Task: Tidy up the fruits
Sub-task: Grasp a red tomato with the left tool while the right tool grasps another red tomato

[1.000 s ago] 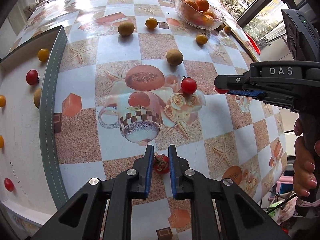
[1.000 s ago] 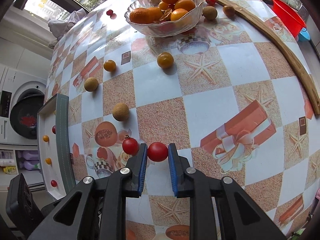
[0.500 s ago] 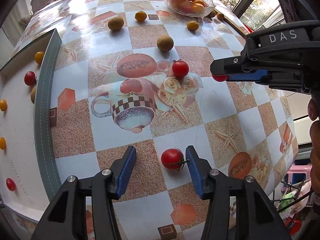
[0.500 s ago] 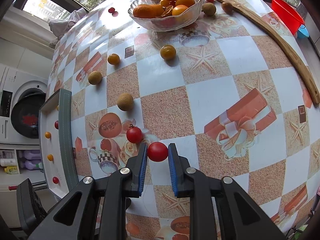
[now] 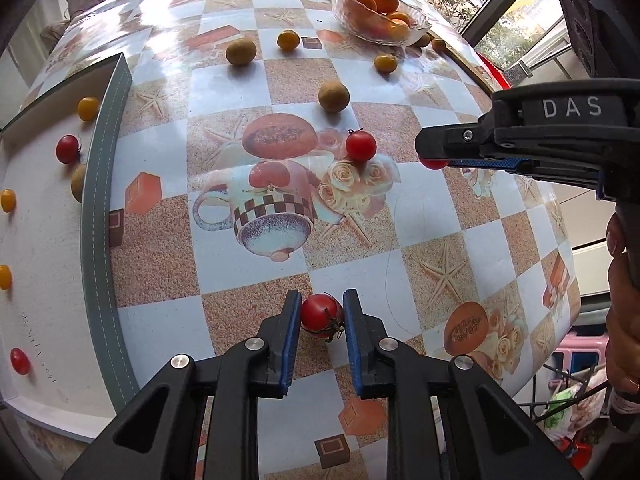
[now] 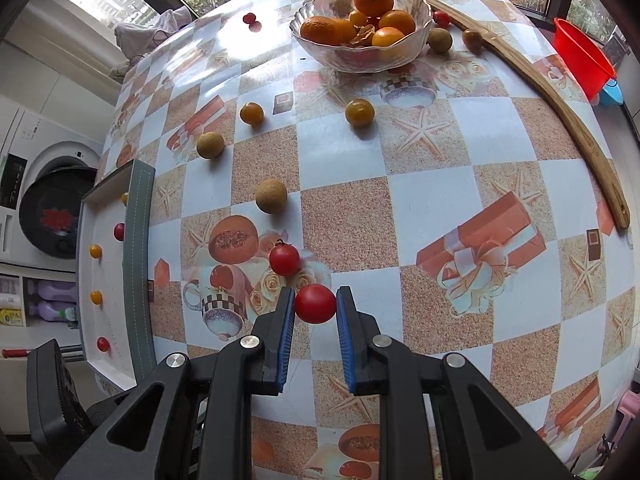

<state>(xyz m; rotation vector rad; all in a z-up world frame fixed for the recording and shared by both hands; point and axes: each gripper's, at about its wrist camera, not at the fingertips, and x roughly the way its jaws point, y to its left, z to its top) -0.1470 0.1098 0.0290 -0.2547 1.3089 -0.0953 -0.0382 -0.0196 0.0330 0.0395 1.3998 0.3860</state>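
My left gripper (image 5: 322, 312) is shut on a red cherry tomato with a stem (image 5: 321, 314) near the table's front. My right gripper (image 6: 316, 305) is shut on a smooth red cherry tomato (image 6: 315, 304) and holds it above the table; it shows side-on in the left wrist view (image 5: 434, 160). Another red tomato (image 5: 361, 145) lies on the printed cloth between them, also in the right wrist view (image 6: 284, 259). A white tray with a grey rim (image 5: 100, 208) at the left holds several small red and yellow fruits.
A glass bowl of oranges (image 6: 362, 46) stands at the back. Loose brown and yellow fruits (image 5: 333, 96) lie mid-table. A wooden strip (image 6: 560, 112) runs along the right edge. A red basin (image 6: 582, 58) is beyond it. A washing machine (image 6: 44, 212) is at the left.
My left gripper opened half a second ago and has now closed around the stemmed tomato. My right gripper has kept its tomato and shifted slightly forward.
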